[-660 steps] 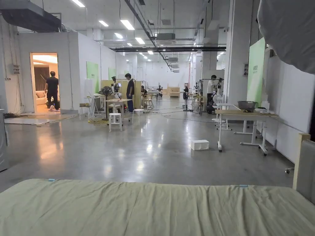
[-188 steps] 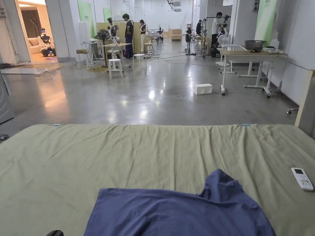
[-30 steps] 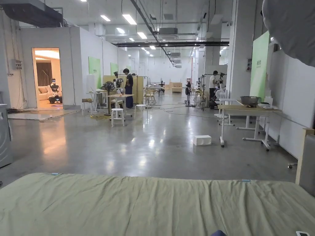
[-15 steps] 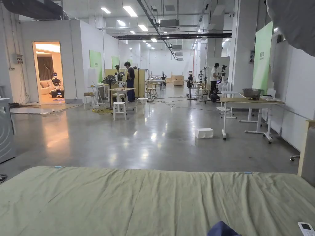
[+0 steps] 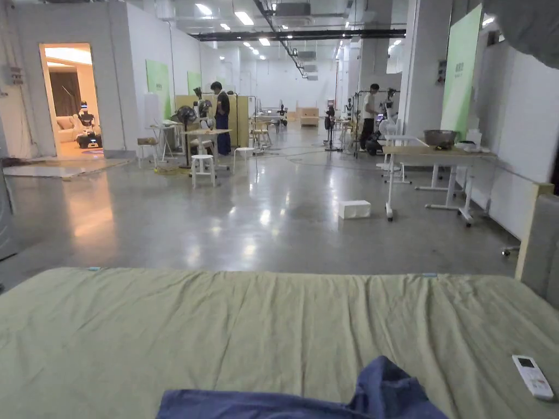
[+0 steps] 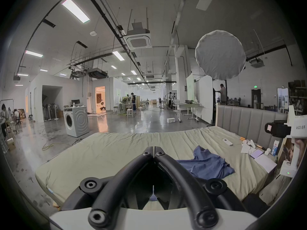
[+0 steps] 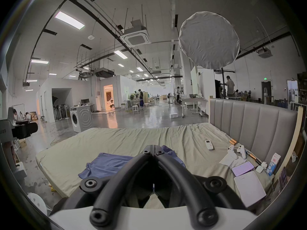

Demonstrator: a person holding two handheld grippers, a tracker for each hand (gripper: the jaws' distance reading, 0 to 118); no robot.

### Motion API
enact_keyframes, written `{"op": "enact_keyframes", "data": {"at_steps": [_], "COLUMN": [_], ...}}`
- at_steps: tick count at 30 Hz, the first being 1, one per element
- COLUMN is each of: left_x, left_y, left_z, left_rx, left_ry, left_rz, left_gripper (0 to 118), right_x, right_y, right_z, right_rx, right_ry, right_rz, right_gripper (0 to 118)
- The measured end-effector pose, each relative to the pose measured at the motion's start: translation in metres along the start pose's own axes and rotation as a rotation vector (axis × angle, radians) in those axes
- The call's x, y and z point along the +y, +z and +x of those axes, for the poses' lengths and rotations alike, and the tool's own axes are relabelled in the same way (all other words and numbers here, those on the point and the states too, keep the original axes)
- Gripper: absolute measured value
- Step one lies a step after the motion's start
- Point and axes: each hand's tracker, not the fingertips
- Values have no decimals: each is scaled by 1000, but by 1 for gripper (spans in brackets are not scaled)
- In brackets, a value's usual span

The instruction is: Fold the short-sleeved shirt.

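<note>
The short-sleeved shirt [image 5: 382, 395] is dark blue and lies crumpled on the green bed sheet [image 5: 218, 327], near the front edge, with one part bunched up. In the left gripper view my left gripper [image 6: 154, 150] is shut with nothing in it, above the bed and left of the shirt [image 6: 207, 164]. The right gripper view has my right gripper [image 7: 153, 149] shut and empty too, with the shirt [image 7: 108, 164] lying behind and left of its tips. Neither gripper touches the cloth.
A white remote [image 5: 532, 376] lies on the sheet to the right. Game controllers [image 7: 237, 151], a carton [image 7: 273, 164] and a white box [image 7: 249, 189] sit along the padded headboard [image 7: 249, 122]. A washing machine [image 6: 76, 120] stands on the floor to the left.
The head camera has tipped downward, so more of the shirt and the remote has come into the picture. Nothing on the bed has visibly moved.
</note>
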Motion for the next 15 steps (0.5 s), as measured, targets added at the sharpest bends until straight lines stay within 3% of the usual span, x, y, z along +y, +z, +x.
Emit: {"op": "enact_keyframes", "data": {"at_steps": [6, 15], "left_x": [2, 11], "left_y": [-23, -44], "left_z": [-3, 7], "left_rx": [-34, -57], "left_ry": [7, 10], "left_rz": [24, 36], "left_gripper": [0, 0], "right_x": [3, 24], "right_y": [-15, -24], "right_z": [11, 2], "right_rx": [15, 25], "right_ry": [-108, 67], "right_rz": [-4, 52], "right_gripper": [0, 0]}}
